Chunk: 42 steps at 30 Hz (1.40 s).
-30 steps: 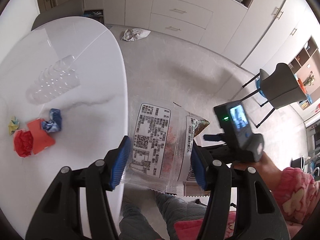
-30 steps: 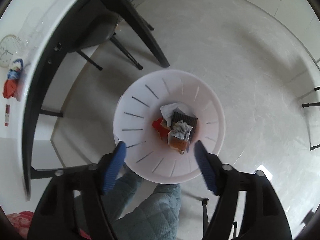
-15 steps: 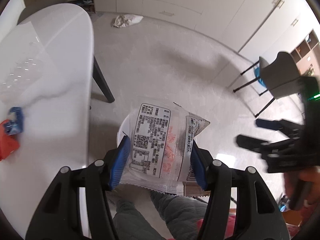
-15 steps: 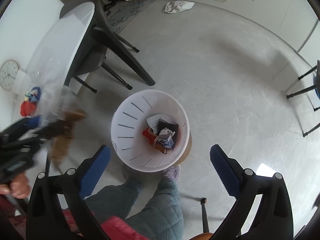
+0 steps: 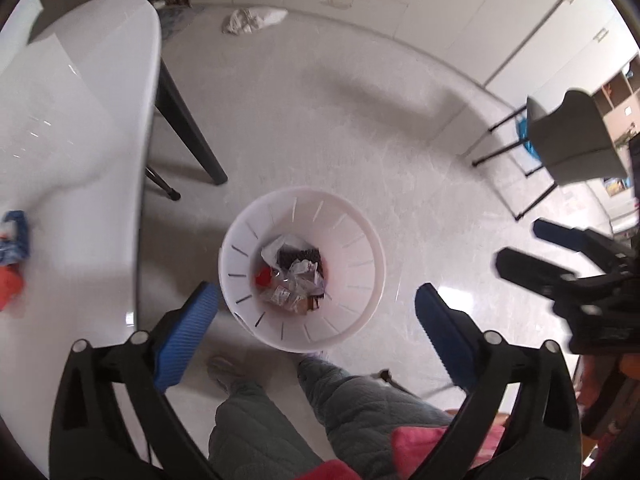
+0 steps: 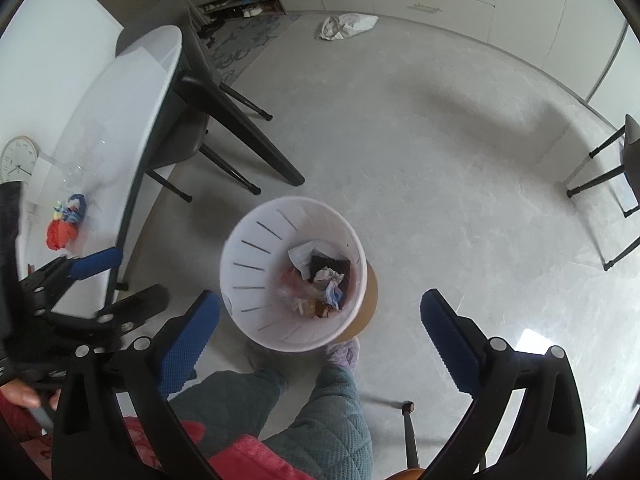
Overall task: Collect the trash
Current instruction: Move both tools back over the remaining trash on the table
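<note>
A white slotted trash bin (image 5: 360, 240) stands on the floor below both grippers, also in the right wrist view (image 6: 248, 248). Inside lies mixed trash, with a clear printed snack bag (image 5: 286, 290) on top, also seen in the right wrist view (image 6: 298, 292). My left gripper (image 5: 316, 312) is open and empty above the bin. My right gripper (image 6: 320, 320) is open and empty above the bin too. Crumpled red and blue trash (image 6: 64, 224) lies on the white table (image 6: 120, 128), also in the left wrist view (image 5: 12, 256).
A crumpled white bag (image 6: 346, 26) lies on the floor by the cabinets. A dark chair (image 6: 224, 120) stands under the table. Another chair (image 5: 568, 140) stands at the right. The person's legs (image 5: 280, 412) are beside the bin.
My left gripper swung from the table to above the bin, opened, and the clear snack bag dropped into the bin. My right gripper opened wide and rose.
</note>
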Available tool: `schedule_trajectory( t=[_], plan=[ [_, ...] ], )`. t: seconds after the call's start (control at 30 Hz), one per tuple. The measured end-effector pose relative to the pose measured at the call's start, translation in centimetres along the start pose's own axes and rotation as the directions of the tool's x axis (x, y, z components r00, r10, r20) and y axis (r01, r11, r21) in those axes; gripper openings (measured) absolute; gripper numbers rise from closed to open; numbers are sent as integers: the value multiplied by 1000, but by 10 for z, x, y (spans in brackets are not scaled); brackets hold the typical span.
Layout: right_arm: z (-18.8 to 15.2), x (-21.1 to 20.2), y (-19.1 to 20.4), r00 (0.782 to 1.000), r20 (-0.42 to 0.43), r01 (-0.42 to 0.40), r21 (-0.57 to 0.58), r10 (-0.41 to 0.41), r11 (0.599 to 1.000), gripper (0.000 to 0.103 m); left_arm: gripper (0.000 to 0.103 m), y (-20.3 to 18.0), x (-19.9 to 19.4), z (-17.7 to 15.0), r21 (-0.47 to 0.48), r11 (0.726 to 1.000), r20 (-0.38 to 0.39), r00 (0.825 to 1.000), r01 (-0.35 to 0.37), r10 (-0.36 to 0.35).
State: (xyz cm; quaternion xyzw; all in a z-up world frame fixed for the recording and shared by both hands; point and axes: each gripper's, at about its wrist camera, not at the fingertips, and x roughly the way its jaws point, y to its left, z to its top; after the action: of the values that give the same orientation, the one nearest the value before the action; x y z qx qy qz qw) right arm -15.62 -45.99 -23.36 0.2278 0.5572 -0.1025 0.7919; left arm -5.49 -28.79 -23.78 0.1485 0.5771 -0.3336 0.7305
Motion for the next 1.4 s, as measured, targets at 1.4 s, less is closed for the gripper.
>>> schedule_trajectory(
  t=[1.4],
  plan=[
    [36, -22, 213, 986, 36, -143, -298, 161, 944, 100, 95, 185, -165, -51, -376, 916, 248, 937, -141, 246]
  ],
)
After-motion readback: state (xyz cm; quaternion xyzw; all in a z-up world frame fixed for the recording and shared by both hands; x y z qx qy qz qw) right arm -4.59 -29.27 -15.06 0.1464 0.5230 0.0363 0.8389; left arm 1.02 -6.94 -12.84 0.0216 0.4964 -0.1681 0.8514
